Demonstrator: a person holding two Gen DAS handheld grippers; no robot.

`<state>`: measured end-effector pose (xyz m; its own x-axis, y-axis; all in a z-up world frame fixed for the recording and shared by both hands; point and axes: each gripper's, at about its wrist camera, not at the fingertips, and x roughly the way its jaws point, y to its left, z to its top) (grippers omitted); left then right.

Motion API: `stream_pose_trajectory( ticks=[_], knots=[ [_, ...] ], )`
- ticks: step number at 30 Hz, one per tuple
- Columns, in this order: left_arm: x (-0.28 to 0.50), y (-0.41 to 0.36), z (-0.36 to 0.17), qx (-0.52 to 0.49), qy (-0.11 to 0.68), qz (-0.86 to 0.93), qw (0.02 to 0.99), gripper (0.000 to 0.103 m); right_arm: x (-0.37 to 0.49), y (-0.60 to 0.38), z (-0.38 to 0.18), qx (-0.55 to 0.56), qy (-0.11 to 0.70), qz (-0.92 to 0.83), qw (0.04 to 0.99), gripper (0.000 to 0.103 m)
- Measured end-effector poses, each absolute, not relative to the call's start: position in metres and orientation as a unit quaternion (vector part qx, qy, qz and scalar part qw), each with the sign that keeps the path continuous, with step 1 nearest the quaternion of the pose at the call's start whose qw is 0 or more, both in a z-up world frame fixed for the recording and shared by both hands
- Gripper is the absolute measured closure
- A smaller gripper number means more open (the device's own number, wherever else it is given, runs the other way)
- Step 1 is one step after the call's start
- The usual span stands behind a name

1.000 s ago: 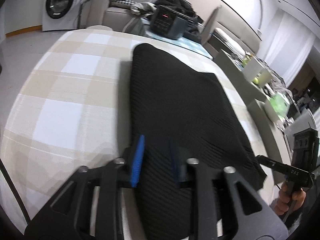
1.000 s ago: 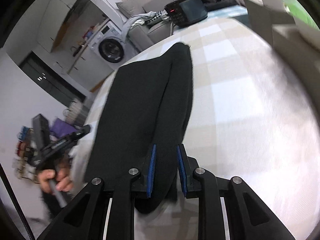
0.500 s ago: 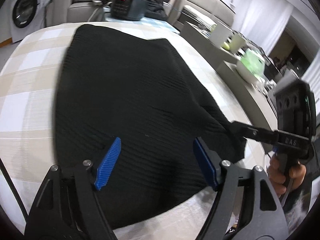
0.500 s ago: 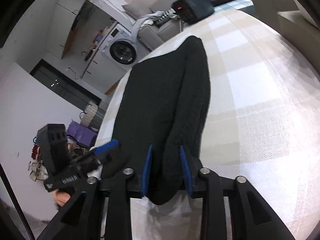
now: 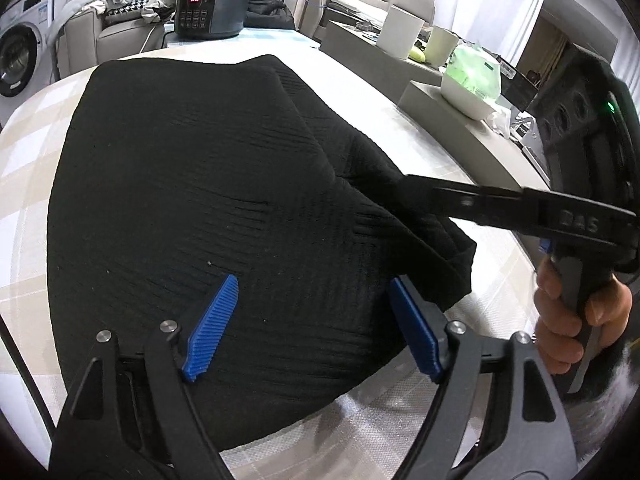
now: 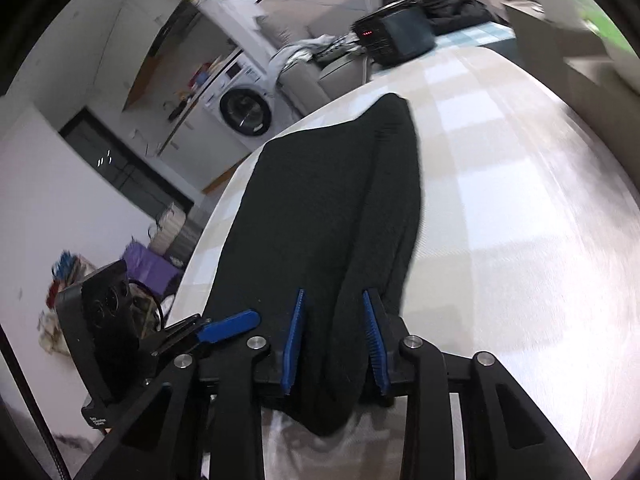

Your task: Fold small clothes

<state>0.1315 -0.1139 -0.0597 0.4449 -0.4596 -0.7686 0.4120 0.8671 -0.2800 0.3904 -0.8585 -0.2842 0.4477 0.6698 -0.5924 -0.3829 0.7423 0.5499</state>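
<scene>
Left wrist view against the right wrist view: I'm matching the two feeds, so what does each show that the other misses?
Only the left wrist view shows the hand holding the right gripper, and the counter with a white container. Only the right wrist view shows the dark cabinets, the purple bag and the garment's thick folded edge bunched between the right gripper's blue pads. Both share the black garment on the checked tablecloth, the washing machine, the black cooker and the left gripper, open above the cloth.

Home – washing machine (image 6: 245, 111), sofa (image 5: 120, 28), checked tablecloth (image 6: 500, 184).
</scene>
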Motion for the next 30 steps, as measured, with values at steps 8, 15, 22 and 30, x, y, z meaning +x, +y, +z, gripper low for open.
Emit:
stream_pose_trajectory(
  ticks=[8, 15, 22, 30],
  knots=[
    [0.135, -0.103, -0.055, -0.044, 0.449, -0.250, 0.857, 0.027, 0.414, -0.847, -0.297, 0.171, 0.436, 0.304, 0.830, 0.097],
    [0.147, -0.094, -0.060, -0.054, 0.455, -0.231, 0.858, 0.027, 0.411, -0.852, -0.291, 0.115, 0.431, 0.281, 0.850, 0.096],
    [0.151, -0.104, -0.064, -0.034, 0.451, -0.236, 0.860, 0.025, 0.431, -0.880, -0.304, 0.202, 0.448, 0.274, 0.827, 0.077],
    [0.174, -0.115, -0.062, -0.075, 0.450, -0.223, 0.862, 0.025, 0.466, -0.877, -0.304, 0.219, 0.452, 0.262, 0.824, 0.066]
  ],
)
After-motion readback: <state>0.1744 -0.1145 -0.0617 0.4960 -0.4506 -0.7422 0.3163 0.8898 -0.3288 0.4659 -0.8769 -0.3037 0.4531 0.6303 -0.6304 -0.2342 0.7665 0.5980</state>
